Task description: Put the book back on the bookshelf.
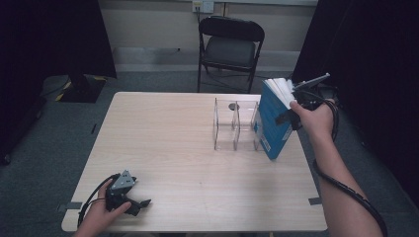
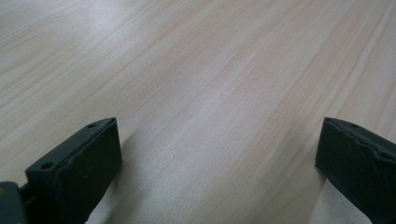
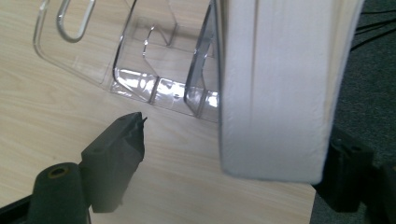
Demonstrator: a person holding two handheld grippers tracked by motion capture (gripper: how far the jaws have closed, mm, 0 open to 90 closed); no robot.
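Note:
A blue-covered book [image 1: 273, 123] stands tilted at the right end of a clear acrylic divider rack [image 1: 236, 126], its lower corner near the table's right edge. My right gripper [image 1: 291, 112] reaches around its upper part from the right. In the right gripper view the white page edges of the book [image 3: 275, 84] lie between the jaws of the right gripper [image 3: 238, 135]. The left jaw stands clear of the pages with a gap, so the gripper is open. The rack [image 3: 154, 70] is just beyond. My left gripper [image 1: 141, 205] rests open near the front left corner, with bare wood between its jaws [image 2: 217, 140].
The light wooden table [image 1: 173, 138] carries the rack right of centre. A black folding chair [image 1: 230, 47] stands behind the far edge. A dark stand base [image 1: 81, 89] sits on the floor at back left. Dark curtains hang on both sides.

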